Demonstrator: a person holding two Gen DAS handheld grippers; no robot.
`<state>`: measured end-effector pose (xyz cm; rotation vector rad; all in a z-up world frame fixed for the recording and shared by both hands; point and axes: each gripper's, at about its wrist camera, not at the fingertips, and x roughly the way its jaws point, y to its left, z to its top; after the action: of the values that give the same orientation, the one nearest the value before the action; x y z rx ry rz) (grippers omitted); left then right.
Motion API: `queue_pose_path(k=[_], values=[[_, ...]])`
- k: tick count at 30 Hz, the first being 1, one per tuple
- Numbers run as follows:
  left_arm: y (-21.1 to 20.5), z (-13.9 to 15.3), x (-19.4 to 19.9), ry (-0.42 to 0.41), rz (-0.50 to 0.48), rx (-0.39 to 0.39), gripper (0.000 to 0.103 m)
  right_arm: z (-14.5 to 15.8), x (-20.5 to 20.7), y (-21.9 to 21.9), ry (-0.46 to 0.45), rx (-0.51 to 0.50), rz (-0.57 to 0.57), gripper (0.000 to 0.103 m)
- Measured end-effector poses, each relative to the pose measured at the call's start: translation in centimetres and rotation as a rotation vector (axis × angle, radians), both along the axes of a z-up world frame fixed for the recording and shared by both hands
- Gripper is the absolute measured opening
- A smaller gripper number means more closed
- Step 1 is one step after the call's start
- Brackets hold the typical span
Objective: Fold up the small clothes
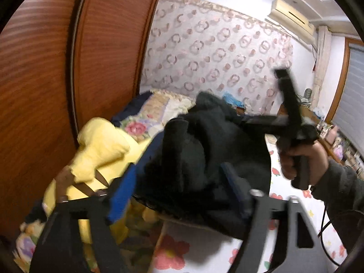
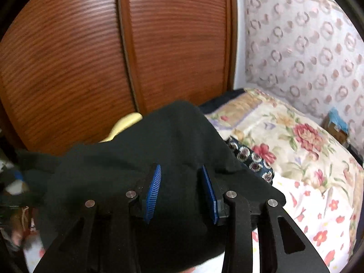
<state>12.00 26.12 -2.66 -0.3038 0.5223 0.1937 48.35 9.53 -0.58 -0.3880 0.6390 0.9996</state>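
The left gripper (image 1: 179,182) stood with its blue pads spread wide, a bunched fold of the black garment (image 1: 211,141) lying between them; whether the pads pinched the cloth could not be told through the blur. The right gripper (image 2: 182,188) likewise had its blue-ribbed pads parted, the same black garment (image 2: 145,159) draped between and over them without being clamped. In the left wrist view, the right gripper's body (image 1: 289,113) showed above the cloth, held by a hand (image 1: 302,161) in a dark sleeve.

Below lay a bed (image 1: 295,207) covered by a white sheet with red flowers, and farther back a cream floral quilt (image 2: 284,132). A ribbed brown wardrobe (image 2: 75,59) rose along one side, a wall of ring-patterned wallpaper (image 1: 218,50) stood behind the bed, and an air conditioner (image 1: 293,16) hung high near the ceiling.

The garment was dark, soft and crumpled, lifted clear of the sheet, its lower hem hanging in a curve. A yellow garment (image 1: 102,145) lay heaped beside it toward the wardrobe, and a dark piece with silver circles (image 2: 252,159) lay on the quilt just beyond its edge.

The flowered sheet stretched open to the right; the wardrobe closed in the left.
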Motion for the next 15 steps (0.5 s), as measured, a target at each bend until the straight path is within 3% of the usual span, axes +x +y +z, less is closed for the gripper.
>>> queue_pose_path(k=[2, 8, 15], values=[[-0.6, 0.7, -0.1, 0.007, -0.007, 0.049, 0.083, -0.8, 0.5, 0.9, 0.001, -0.015, -0.029, 0.038], [-2.6, 1.7, -0.6, 0.014, -0.016, 0.146, 0.083, 0.7, -1.2, -0.2, -0.026, 0.025, -0.070, 0.039], [-5.1, 2.6, -1.5, 0.012, -0.058, 0.197, 0.083, 2.2, -9.2, -6.1, -0.043, 0.087, -0.110, 0.040]])
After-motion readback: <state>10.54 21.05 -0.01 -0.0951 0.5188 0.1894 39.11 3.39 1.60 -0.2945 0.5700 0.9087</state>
